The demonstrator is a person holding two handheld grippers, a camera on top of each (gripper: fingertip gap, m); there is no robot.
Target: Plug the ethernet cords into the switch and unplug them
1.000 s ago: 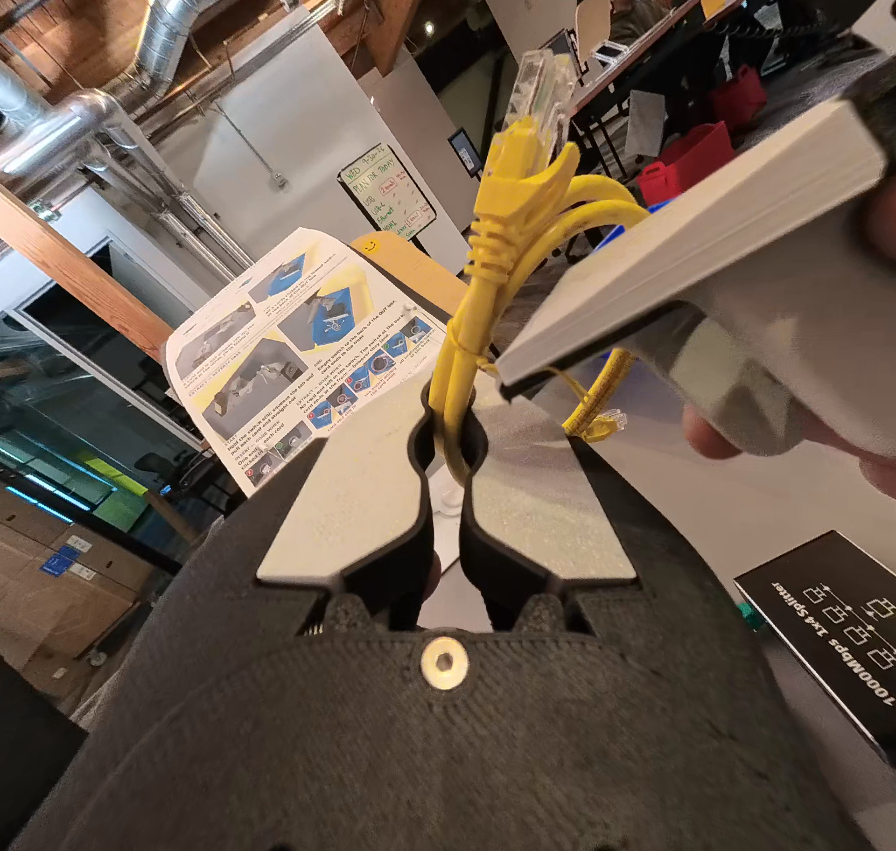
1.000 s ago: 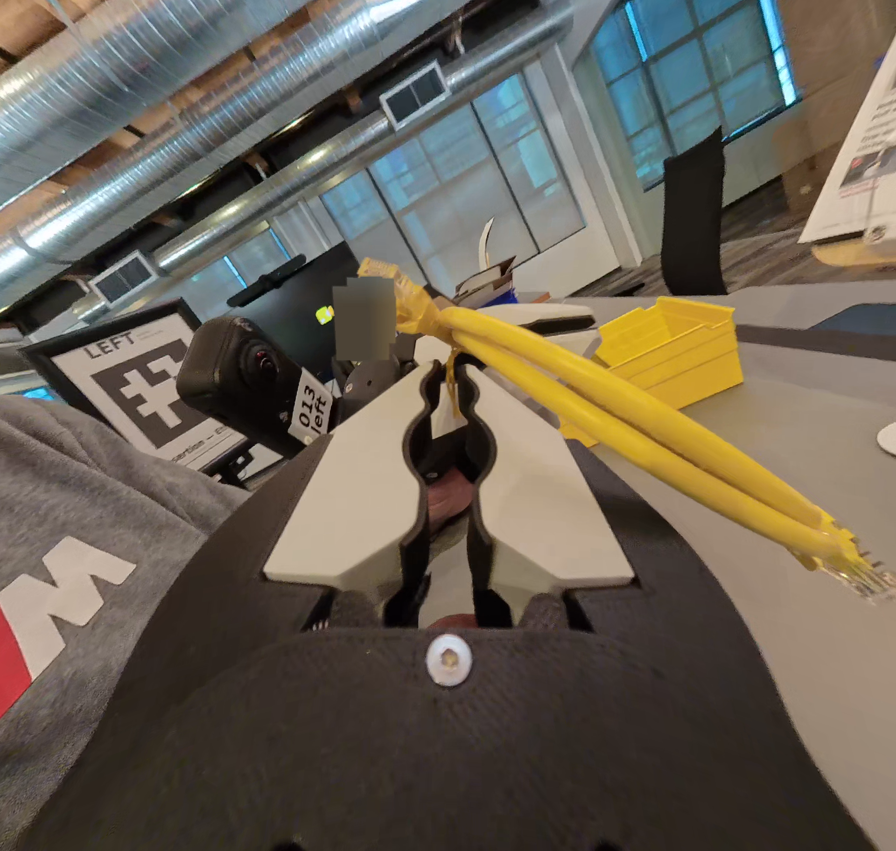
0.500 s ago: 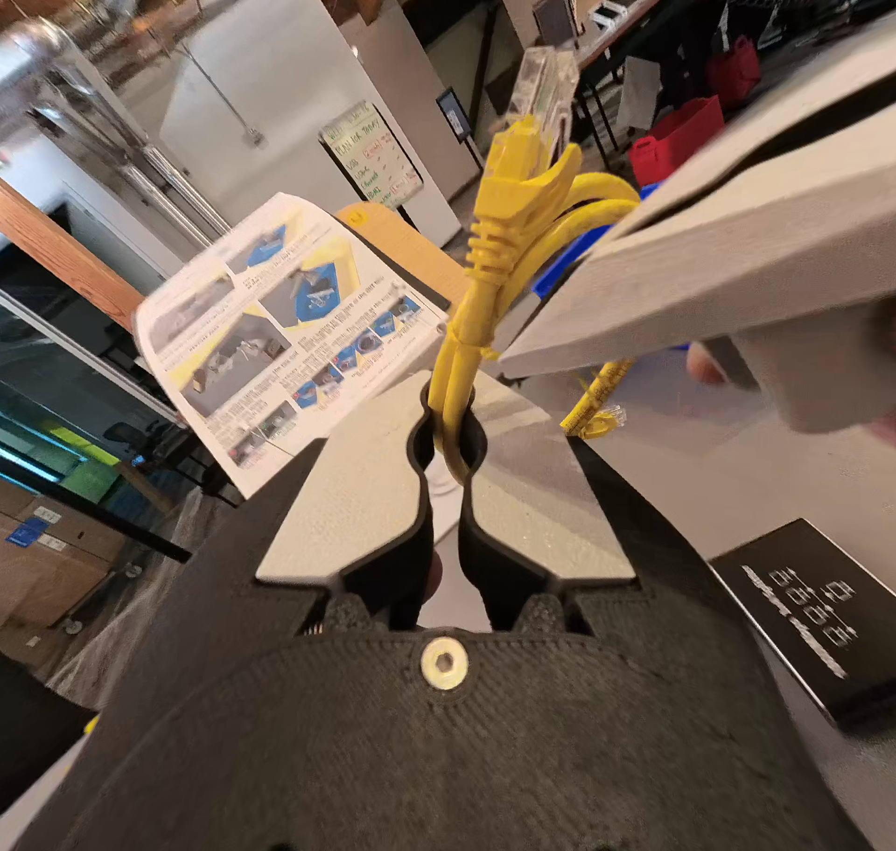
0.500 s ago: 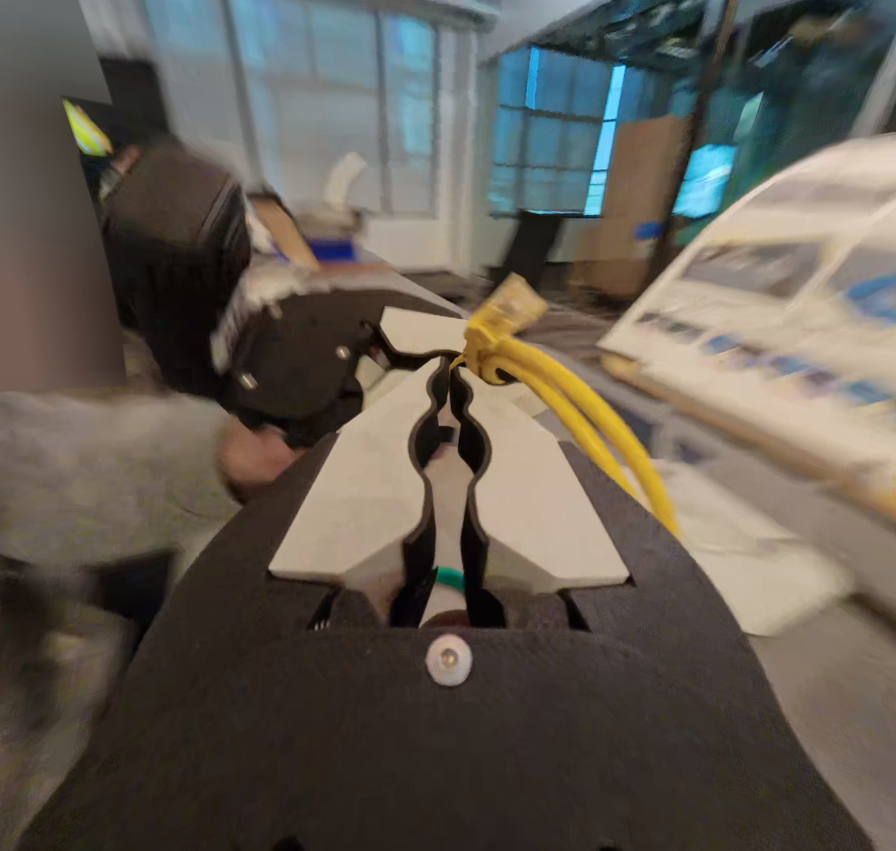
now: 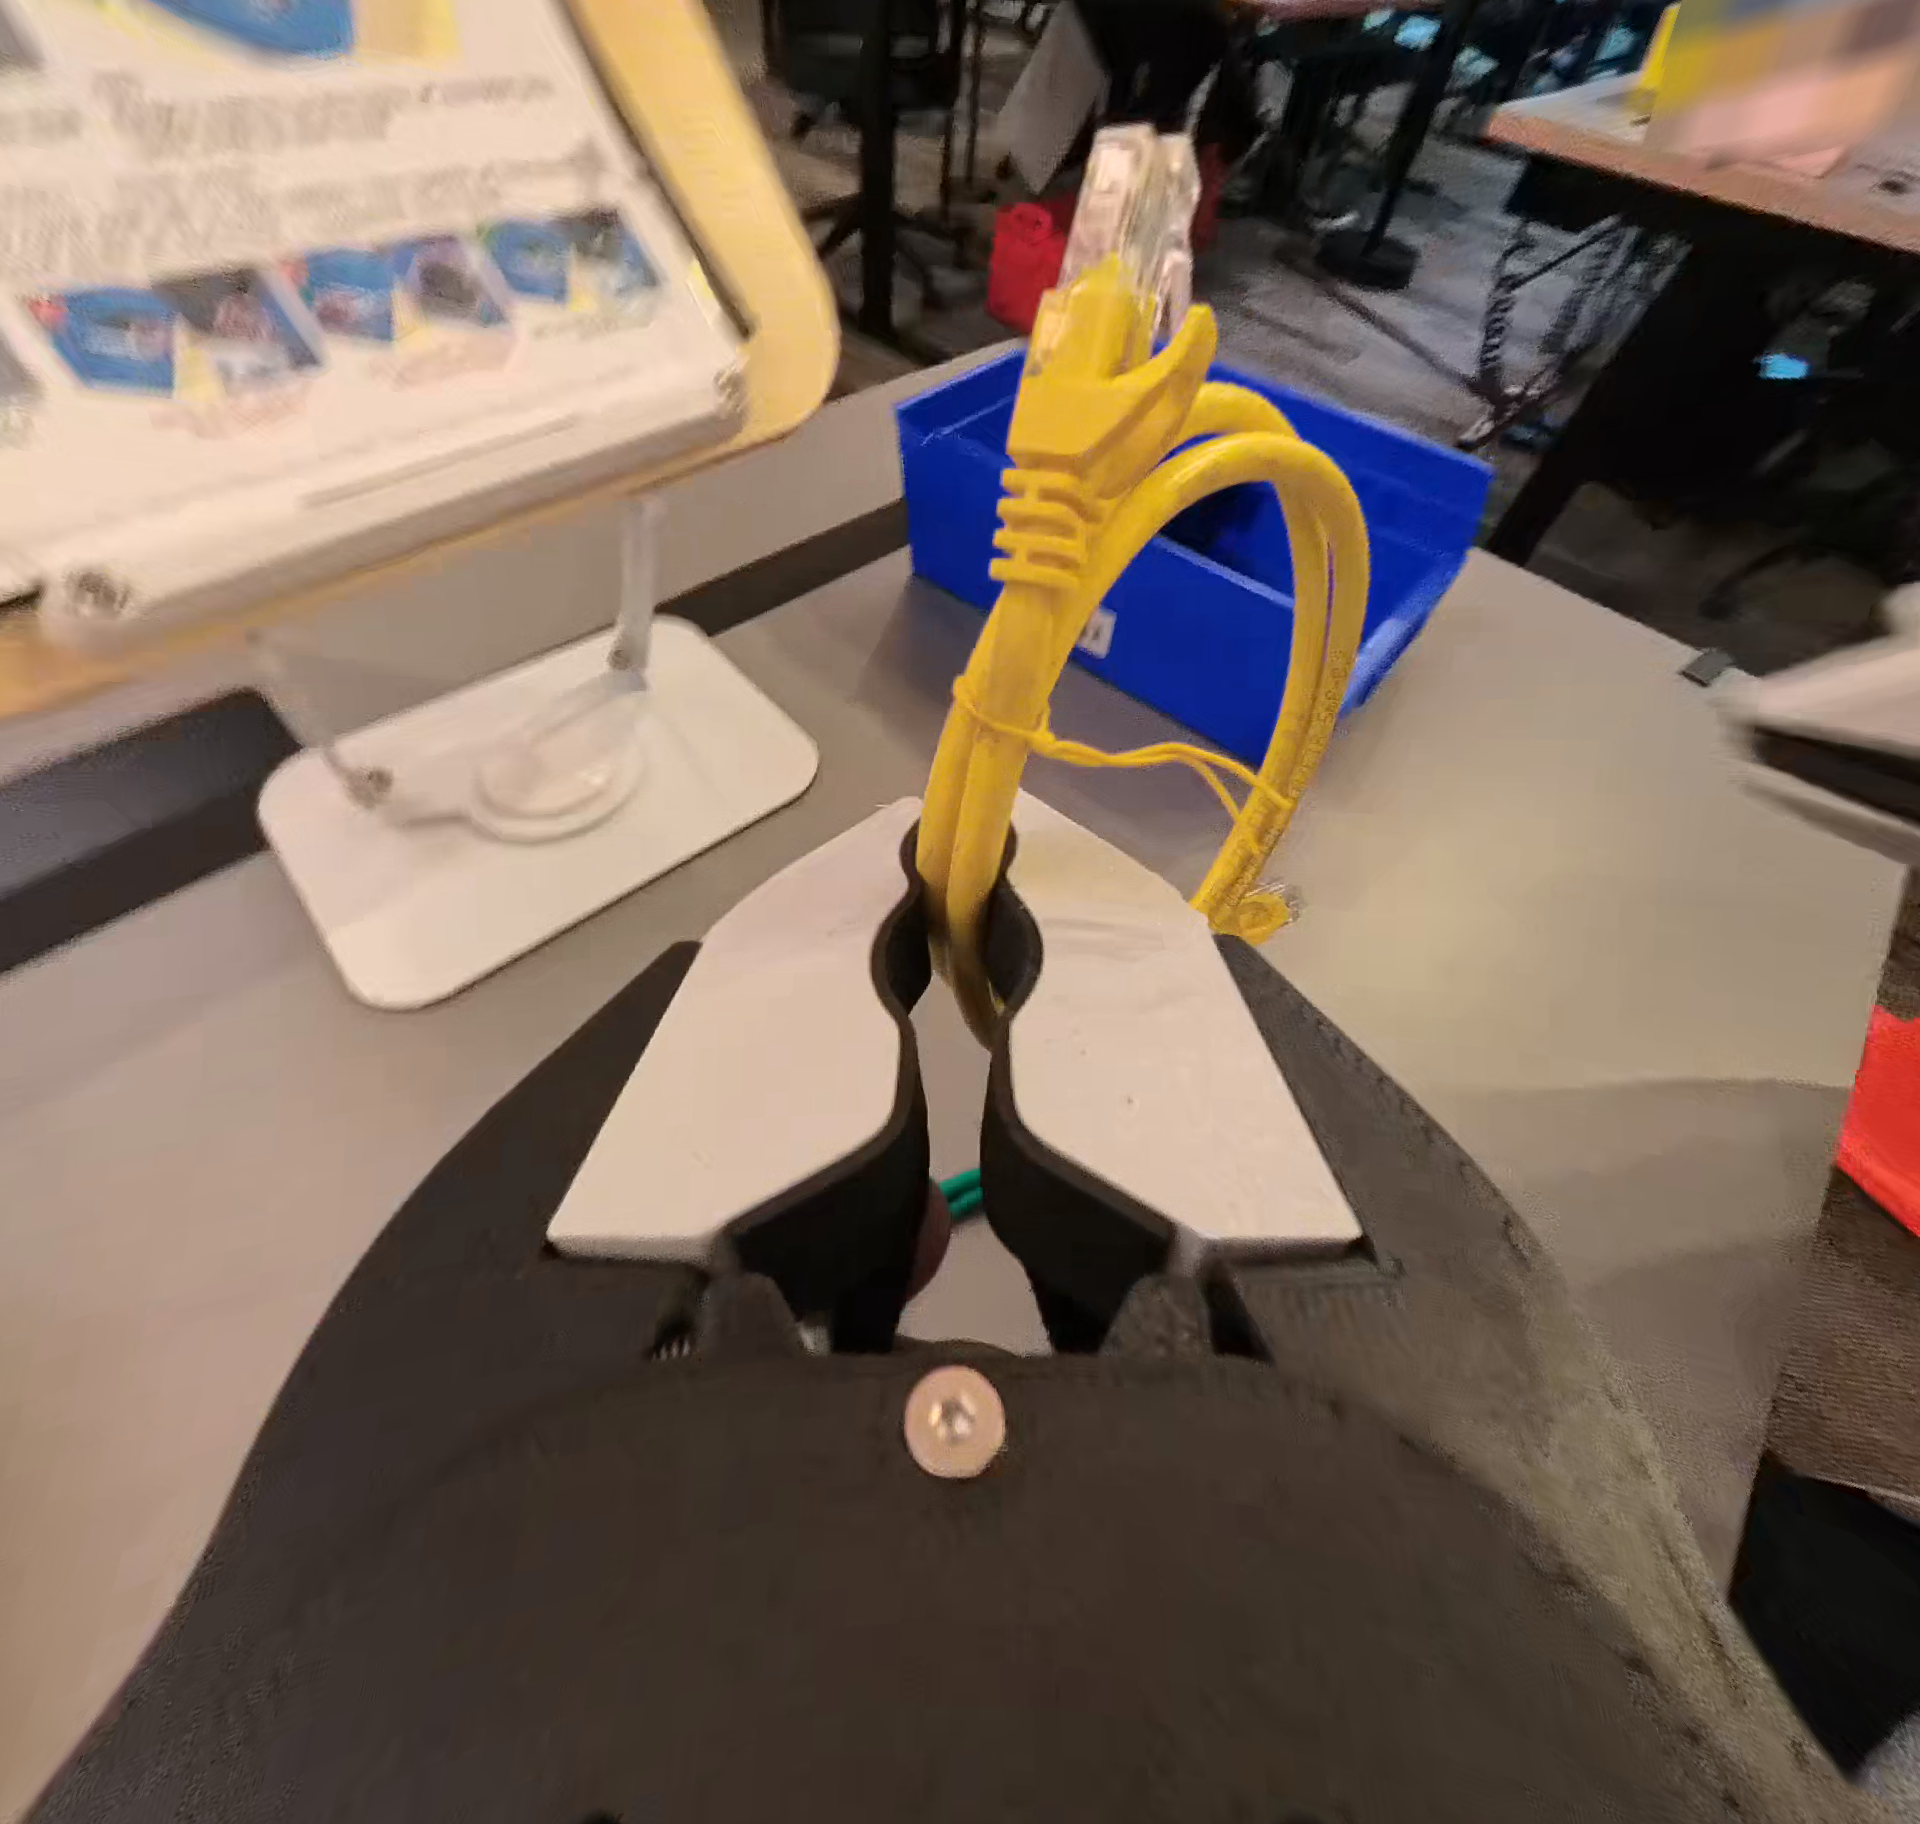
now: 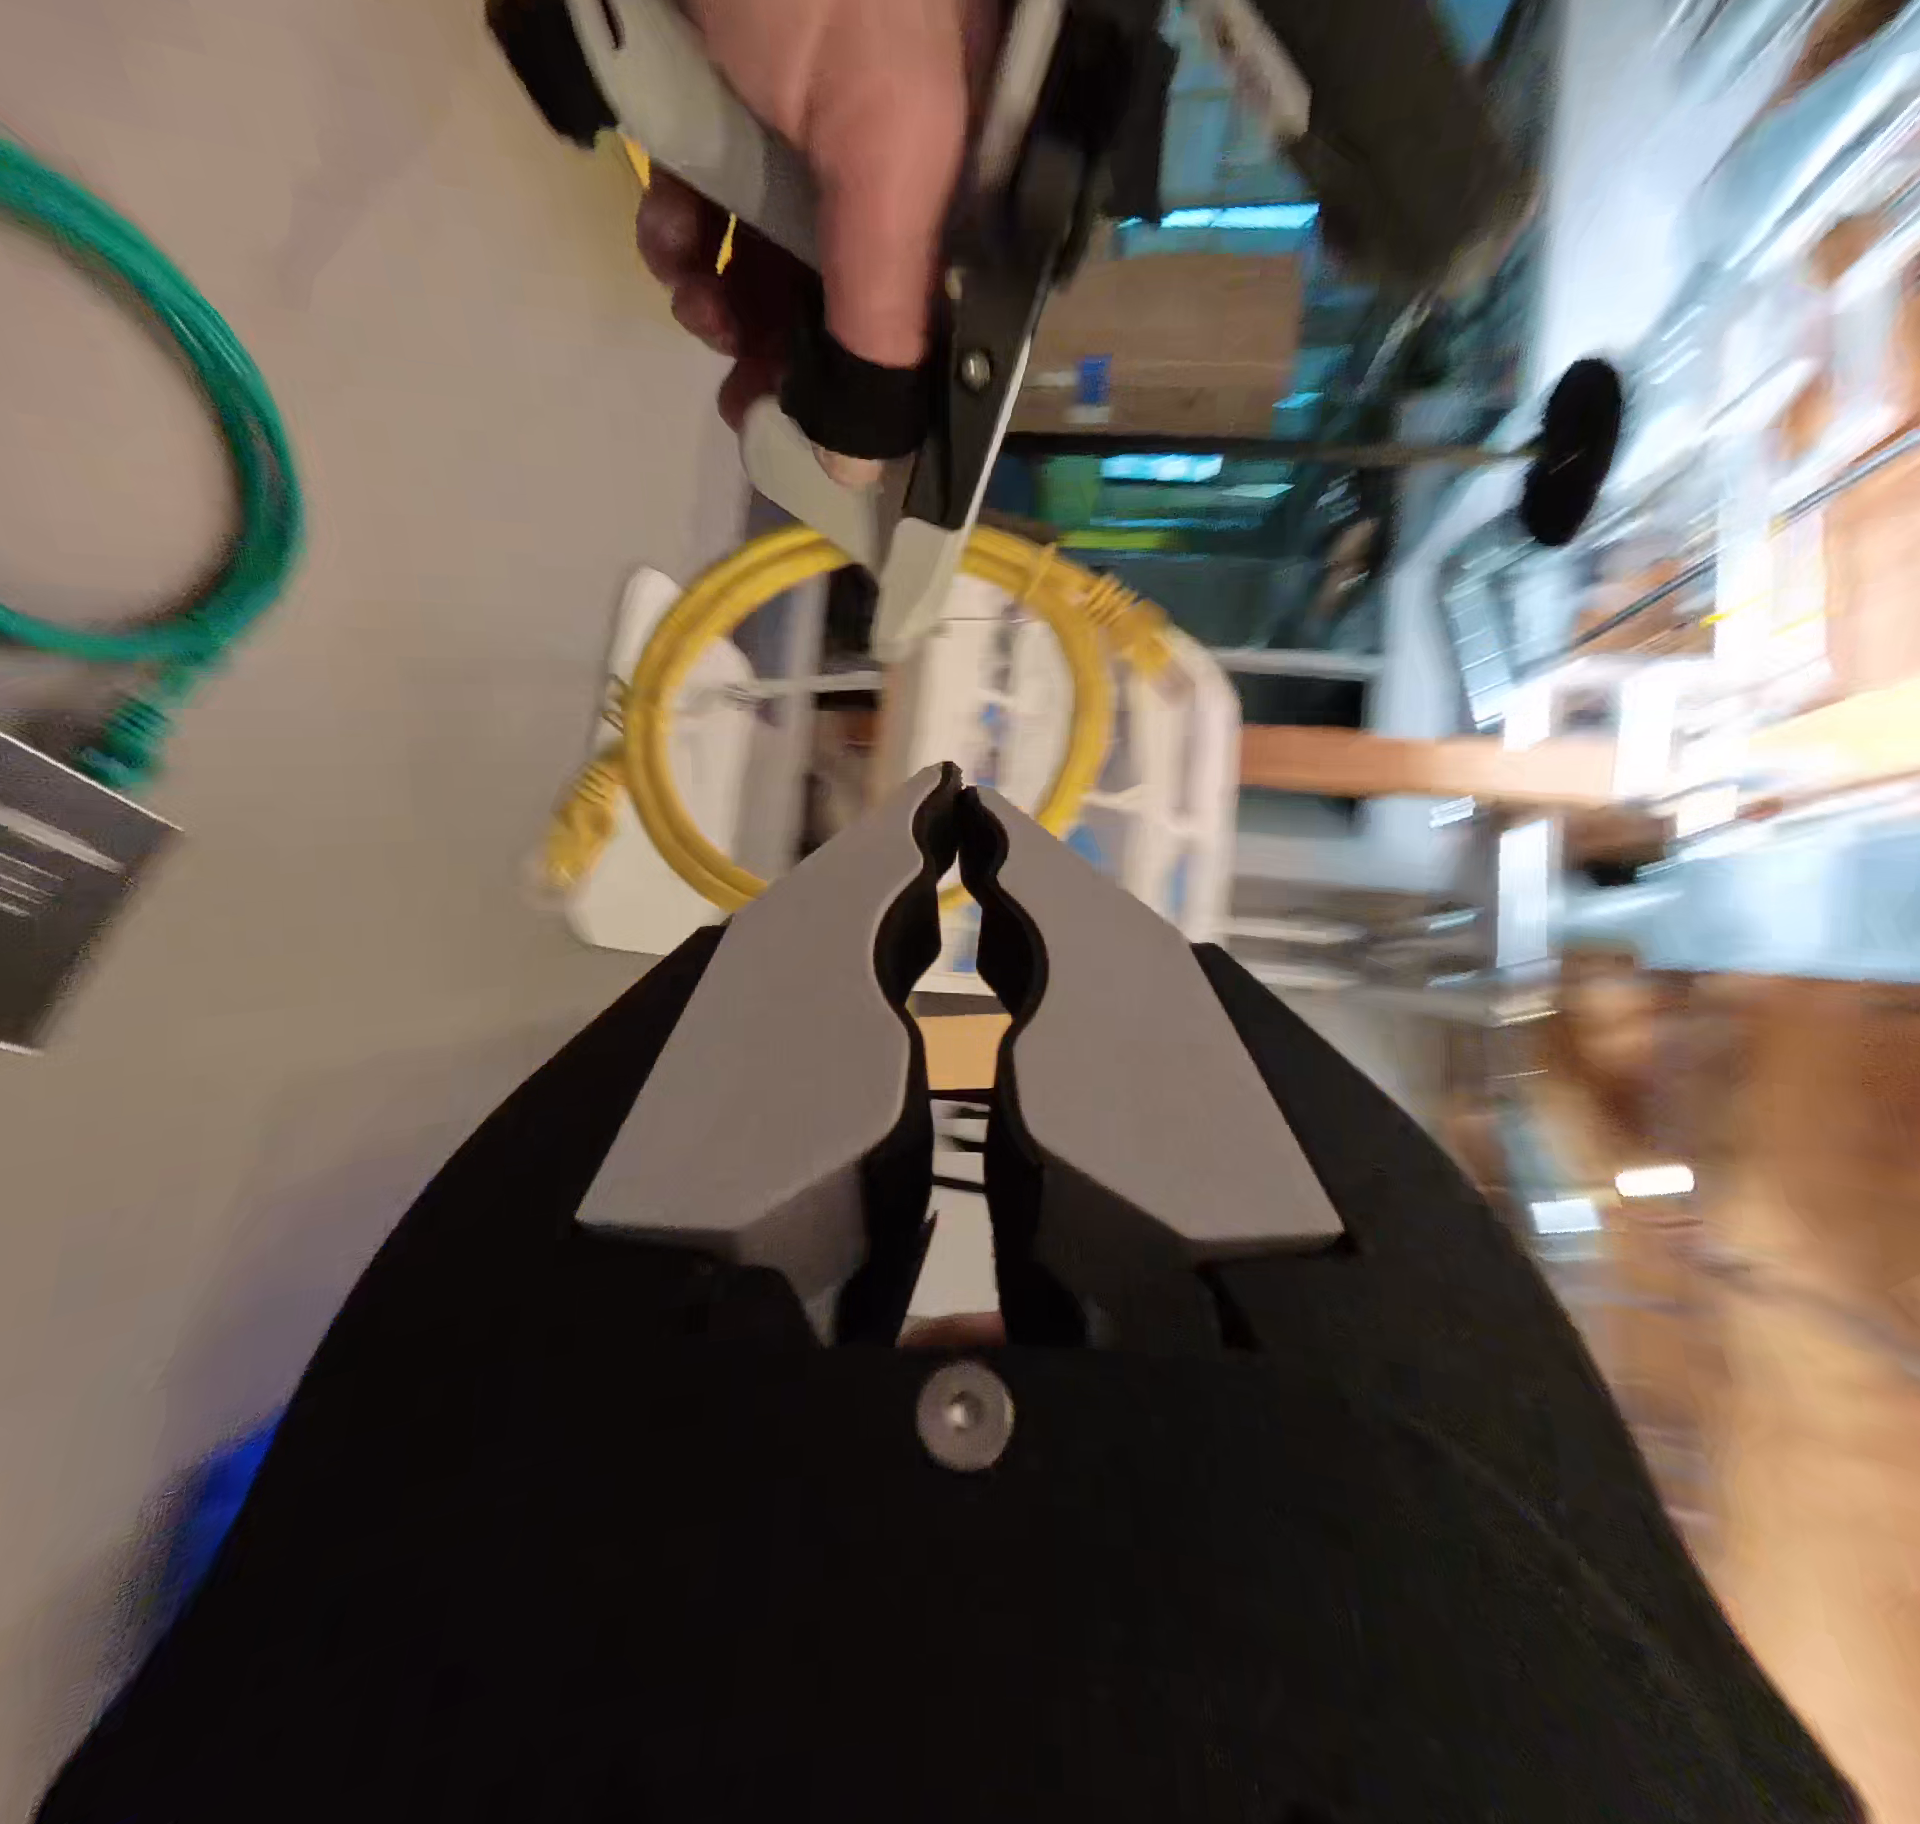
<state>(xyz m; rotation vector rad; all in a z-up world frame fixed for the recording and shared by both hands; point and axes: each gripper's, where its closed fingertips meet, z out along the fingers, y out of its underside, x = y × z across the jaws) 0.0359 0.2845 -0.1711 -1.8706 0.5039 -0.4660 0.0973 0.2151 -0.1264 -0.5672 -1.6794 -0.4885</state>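
Note:
My left gripper is shut on a coiled yellow ethernet cord and holds it above the grey table. One clear plug points up, and a thin yellow tie hangs loose off the coil. In the blurred, sideways right wrist view, my right gripper is shut and empty, a short way from the yellow cord. A hand holds the left gripper there. A green cord lies on the table with its plug at a black switch; whether it is plugged in is unclear.
A blue bin stands behind the yellow cord. An instruction sheet on a white stand base is at the left. The right gripper's edge and something red show at the right. Desks stand beyond the table.
My left gripper has tilted down from the ceiling towards the table, still holding the yellow cord. My right gripper has drawn back from the cord's tie and rolled sideways.

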